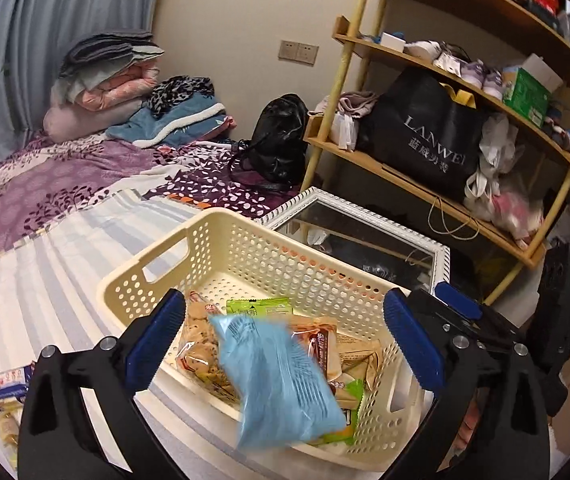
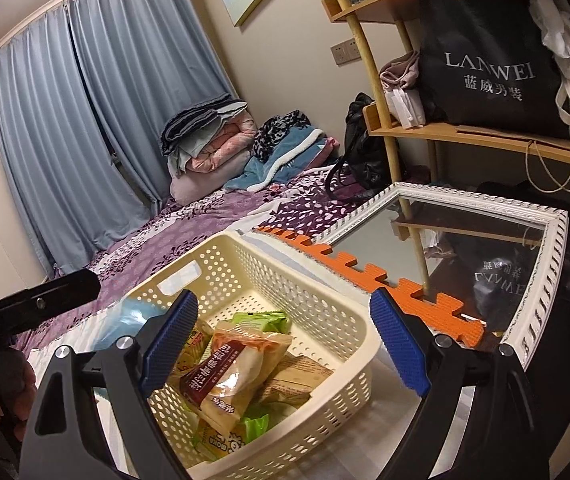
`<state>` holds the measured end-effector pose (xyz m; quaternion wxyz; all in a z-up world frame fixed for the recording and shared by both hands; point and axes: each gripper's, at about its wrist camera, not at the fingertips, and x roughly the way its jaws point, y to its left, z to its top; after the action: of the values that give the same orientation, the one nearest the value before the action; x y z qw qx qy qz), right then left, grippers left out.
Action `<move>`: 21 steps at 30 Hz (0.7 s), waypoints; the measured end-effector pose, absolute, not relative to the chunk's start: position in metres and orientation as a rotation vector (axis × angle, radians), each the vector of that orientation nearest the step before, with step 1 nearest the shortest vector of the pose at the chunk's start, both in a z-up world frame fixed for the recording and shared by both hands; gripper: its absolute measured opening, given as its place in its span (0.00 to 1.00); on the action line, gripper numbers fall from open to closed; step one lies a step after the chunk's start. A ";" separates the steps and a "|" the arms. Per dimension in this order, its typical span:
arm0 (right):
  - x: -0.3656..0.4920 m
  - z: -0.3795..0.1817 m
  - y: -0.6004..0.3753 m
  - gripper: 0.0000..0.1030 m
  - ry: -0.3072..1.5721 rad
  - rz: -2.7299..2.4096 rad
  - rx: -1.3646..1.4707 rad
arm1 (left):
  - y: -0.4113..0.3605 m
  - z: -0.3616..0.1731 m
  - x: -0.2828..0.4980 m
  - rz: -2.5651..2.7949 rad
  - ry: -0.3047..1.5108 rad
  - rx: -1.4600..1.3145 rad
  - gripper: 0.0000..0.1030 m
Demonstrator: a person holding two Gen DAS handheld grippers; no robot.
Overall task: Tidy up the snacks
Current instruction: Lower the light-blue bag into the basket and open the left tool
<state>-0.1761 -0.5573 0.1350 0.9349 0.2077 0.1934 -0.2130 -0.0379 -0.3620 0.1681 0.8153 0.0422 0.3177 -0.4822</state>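
A cream perforated basket (image 1: 245, 248) sits on the bed and holds several snack packets. A light blue packet (image 1: 277, 380) is blurred in mid-air between my left gripper's fingers, over the basket's near side, touching neither finger. My left gripper (image 1: 285, 340) is open above the basket. My right gripper (image 2: 285, 344) is open and empty over the same basket (image 2: 325, 320), above a beige and brown packet (image 2: 237, 372) and green packets (image 2: 261, 320). The blue packet (image 2: 133, 316) shows blurred at the basket's left rim.
More snack packets (image 1: 5, 396) lie on the striped sheet at the lower left. A white-framed mirror (image 2: 465, 240) and orange foam mat (image 2: 369, 272) lie right of the basket. A wooden shelf (image 1: 425, 184) with a black bag stands behind. Folded blankets (image 1: 125, 72) are at the bed's far end.
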 end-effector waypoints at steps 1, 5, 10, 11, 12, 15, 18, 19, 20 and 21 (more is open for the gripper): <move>-0.177 0.135 -0.557 0.85 0.394 -0.438 0.423 | -0.361 0.166 -0.036 -1.022 0.689 0.085 0.97; -0.178 0.138 -0.556 0.85 0.383 -0.446 0.426 | -0.351 0.163 -0.030 -0.976 0.693 0.091 0.97; -0.172 0.141 -0.545 0.85 0.391 -0.414 0.400 | -0.339 0.164 -0.026 -0.914 0.668 0.124 0.97; -0.171 0.142 -0.543 0.85 0.392 -0.409 0.395 | -0.337 0.163 -0.026 -0.896 0.660 0.143 0.97; -0.170 0.143 -0.541 0.85 0.393 -0.405 0.390 | -0.336 0.162 -0.026 -0.872 0.651 0.170 0.97; -0.169 0.144 -0.537 0.85 0.392 -0.399 0.388 | -0.336 0.156 -0.023 -0.826 0.654 0.242 0.97; -0.169 0.146 -0.534 0.85 0.389 -0.398 0.385 | -0.340 0.143 -0.017 -0.806 0.691 0.296 0.97; -0.169 0.147 -0.534 0.85 0.388 -0.398 0.385 | -0.341 0.139 -0.016 -0.801 0.701 0.310 0.97; -0.170 0.147 -0.534 0.85 0.386 -0.398 0.384 | -0.343 0.134 -0.015 -0.795 0.711 0.328 0.97; -0.171 0.148 -0.534 0.85 0.385 -0.399 0.384 | -0.344 0.130 -0.014 -0.787 0.716 0.345 0.97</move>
<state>-0.1706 -0.5338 0.1476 0.9437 0.1886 0.1889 -0.1956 -0.0141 -0.3443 0.1299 0.8475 0.1638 0.3398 -0.3734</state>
